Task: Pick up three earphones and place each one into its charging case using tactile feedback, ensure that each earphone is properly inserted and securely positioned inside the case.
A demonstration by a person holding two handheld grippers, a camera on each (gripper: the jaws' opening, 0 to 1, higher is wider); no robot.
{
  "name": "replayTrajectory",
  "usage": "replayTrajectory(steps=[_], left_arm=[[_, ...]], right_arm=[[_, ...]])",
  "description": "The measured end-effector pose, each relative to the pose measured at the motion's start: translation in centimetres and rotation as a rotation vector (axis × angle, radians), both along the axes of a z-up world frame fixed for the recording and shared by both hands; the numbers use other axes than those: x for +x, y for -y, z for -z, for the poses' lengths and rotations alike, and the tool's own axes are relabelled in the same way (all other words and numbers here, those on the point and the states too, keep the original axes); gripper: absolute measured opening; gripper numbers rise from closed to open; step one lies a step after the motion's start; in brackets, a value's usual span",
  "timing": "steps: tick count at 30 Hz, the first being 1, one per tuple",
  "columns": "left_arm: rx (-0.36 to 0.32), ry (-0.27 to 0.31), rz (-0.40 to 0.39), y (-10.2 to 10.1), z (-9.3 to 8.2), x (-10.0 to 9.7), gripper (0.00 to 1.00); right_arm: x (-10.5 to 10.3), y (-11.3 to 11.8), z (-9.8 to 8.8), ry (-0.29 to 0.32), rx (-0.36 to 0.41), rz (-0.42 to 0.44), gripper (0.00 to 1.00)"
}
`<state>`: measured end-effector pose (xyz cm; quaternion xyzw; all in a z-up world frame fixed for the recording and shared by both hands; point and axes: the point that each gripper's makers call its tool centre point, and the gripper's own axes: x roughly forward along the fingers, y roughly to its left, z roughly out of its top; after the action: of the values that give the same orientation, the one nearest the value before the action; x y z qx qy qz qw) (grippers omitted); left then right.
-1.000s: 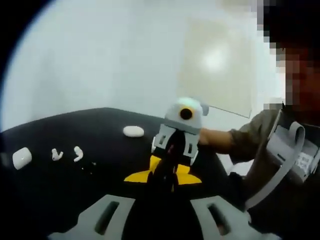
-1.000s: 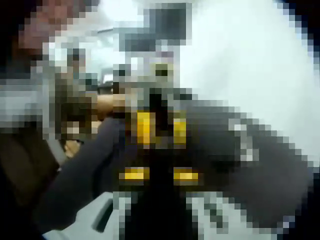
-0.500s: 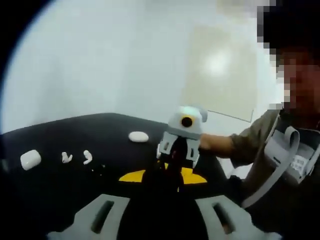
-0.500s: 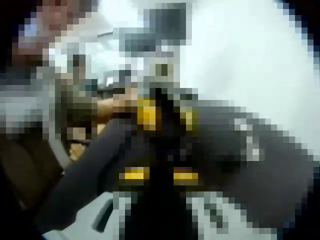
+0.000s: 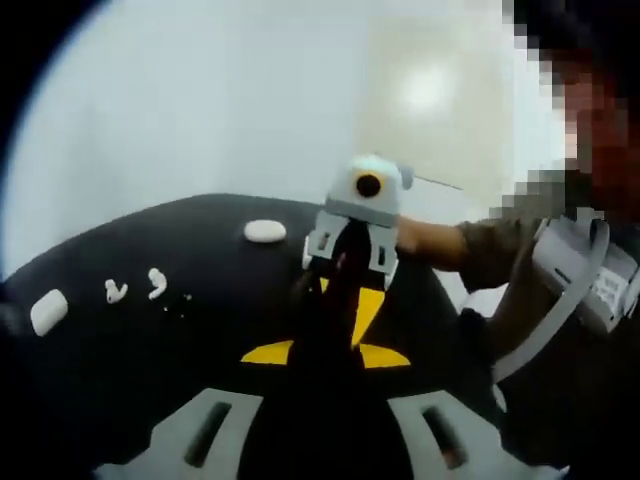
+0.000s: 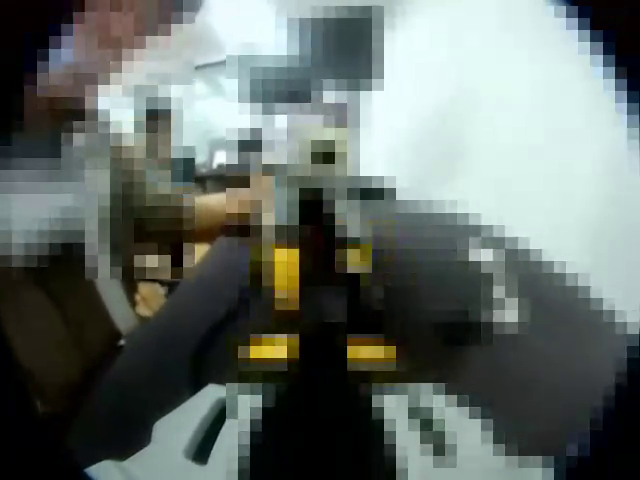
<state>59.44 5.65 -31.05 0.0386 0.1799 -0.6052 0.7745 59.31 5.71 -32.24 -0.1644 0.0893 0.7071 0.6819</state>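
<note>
**Grippers face to face above a dark worktop**

Left gripper view: the right gripper [image 5: 345, 262] hangs over the worktop [image 5: 200, 350]. Two earphones [image 5: 135, 287] lie near its left edge, one case [image 5: 47, 311] beside them, another [image 5: 265, 231] by the far edge (bare surface between). Neither gripper's jaw gap can be made out.
</note>
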Motion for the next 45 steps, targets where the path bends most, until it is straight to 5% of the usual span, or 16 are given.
replayTrajectory(steps=[10,14,18,20,21,24,31,35,45], left_arm=[[0.018,0.026,0.012,0.3,0.3,-0.1,0.15],[0.021,0.018,0.021,0.0,0.2,-0.1,0.14],[0.036,0.055,0.026,-0.1,0.1,-0.2,0.14],[0.047,0.078,0.027,0.0,0.1,-0.2,0.14],[0.05,0.088,0.025,-0.1,0.1,0.0,0.14],[0.05,0.095,0.022,-0.2,0.1,0.2,0.14],[0.051,0.098,0.01,-0.2,0.1,0.6,0.14],[0.058,0.099,0.008,-0.3,0.2,0.7,0.14],[0.069,0.127,0.011,0.0,0.2,0.8,0.14]], right_arm=[[0.0,-0.2,0.0,-0.019,0.002,0.007,0.19],[0.4,2.0,-1.2,-0.02,0.0,0.012,0.26],[2.9,3.7,-6.8,-0.127,0.257,0.126,0.24],[5.9,4.5,-8.2,-0.221,0.318,0.292,0.22],[8.2,5.2,-7.5,-0.266,0.269,0.44,0.2],[9.9,4.9,-6.0,-0.262,0.164,0.576,0.18],[10.1,1.4,-2.3,-0.338,-0.028,0.639,0.18],[9.9,0.5,-0.6,-0.401,-0.075,0.67,0.18],[11.3,0.3,0.0,-0.408,-0.047,0.762,0.15]])
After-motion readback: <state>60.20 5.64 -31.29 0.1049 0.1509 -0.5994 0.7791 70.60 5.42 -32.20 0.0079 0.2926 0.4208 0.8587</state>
